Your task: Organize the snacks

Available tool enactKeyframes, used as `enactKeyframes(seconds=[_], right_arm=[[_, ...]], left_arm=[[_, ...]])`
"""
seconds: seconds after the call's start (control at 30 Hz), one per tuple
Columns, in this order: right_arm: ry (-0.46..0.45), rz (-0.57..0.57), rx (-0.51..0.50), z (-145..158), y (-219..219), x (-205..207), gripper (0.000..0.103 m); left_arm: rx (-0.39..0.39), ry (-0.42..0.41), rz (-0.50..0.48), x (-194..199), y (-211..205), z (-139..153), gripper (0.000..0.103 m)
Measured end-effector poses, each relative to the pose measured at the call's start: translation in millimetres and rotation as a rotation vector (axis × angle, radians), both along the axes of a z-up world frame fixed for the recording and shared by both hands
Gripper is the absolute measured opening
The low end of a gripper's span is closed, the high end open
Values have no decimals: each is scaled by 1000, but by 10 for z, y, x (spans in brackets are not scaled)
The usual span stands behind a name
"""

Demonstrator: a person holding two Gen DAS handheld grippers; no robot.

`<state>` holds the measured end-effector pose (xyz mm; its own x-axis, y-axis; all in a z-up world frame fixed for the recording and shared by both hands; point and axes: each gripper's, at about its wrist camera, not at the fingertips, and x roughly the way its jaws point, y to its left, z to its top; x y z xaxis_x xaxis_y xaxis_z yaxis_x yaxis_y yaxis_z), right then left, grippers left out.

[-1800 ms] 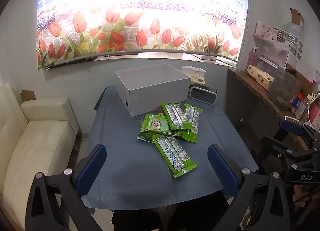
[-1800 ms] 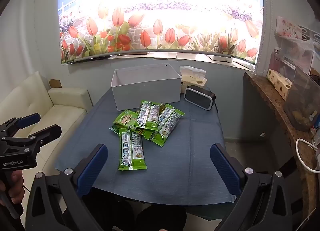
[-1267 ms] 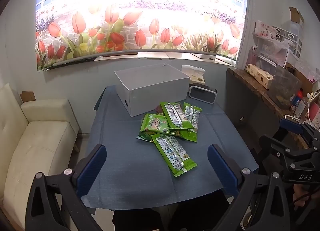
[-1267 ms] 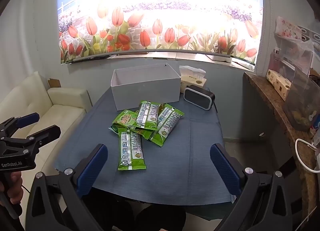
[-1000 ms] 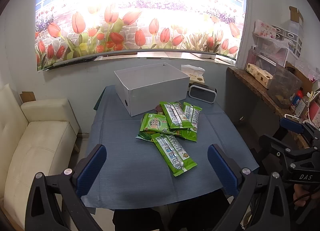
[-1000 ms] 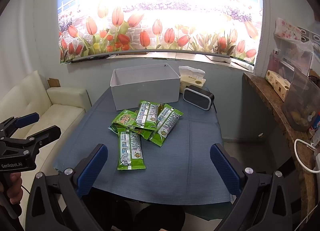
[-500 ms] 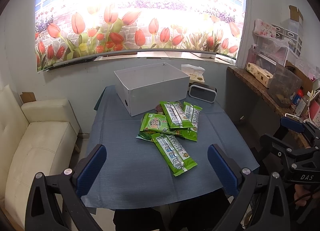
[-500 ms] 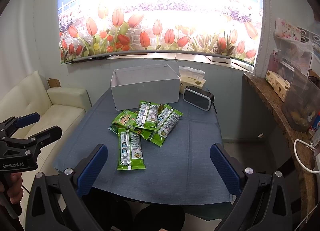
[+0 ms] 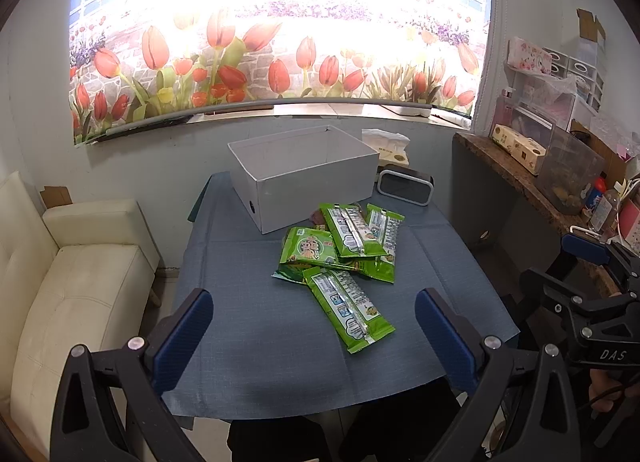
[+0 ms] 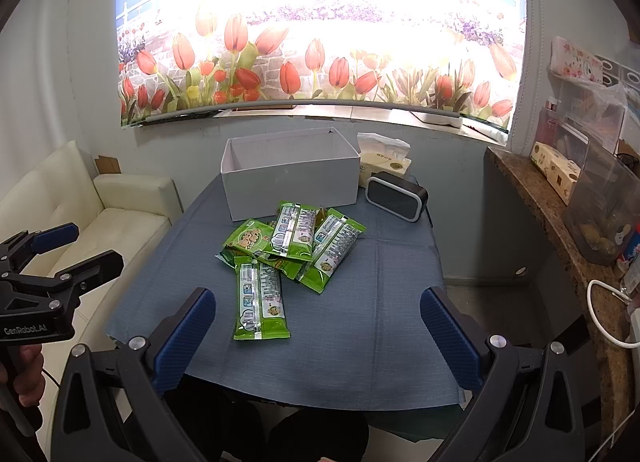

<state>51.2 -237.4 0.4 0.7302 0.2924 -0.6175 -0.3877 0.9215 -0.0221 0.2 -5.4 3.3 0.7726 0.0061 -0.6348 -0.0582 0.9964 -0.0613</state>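
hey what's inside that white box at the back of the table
Only part of the white box interior shows: bare pale inner walls, with no snack packets visible. Its front wall hides the bottom, so the floor cannot be checked. The green snack packets all lie outside, on the blue tablecloth in front.

Both wrist views look down from the near edge, sharing the table [image 9: 248,342] and snack pile [image 10: 288,246].

The snack packs [image 9: 340,254] lie in a pile in the middle of the counter [image 9: 248,326]. The open box [image 9: 304,178] sits on the counter behind them. The clock [image 9: 406,188] stands right of the box, and the tissue pack [image 9: 390,148] is behind the clock. A sofa [image 9: 80,282] is left of the counter.
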Motion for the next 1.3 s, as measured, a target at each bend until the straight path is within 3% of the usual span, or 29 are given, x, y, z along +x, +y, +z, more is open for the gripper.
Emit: enactKeyframes(seconds=[1.3], right_arm=[[19,-2,2,-54,6,37,103]], left_arm=[[-1,8,8,15,13,4,103]])
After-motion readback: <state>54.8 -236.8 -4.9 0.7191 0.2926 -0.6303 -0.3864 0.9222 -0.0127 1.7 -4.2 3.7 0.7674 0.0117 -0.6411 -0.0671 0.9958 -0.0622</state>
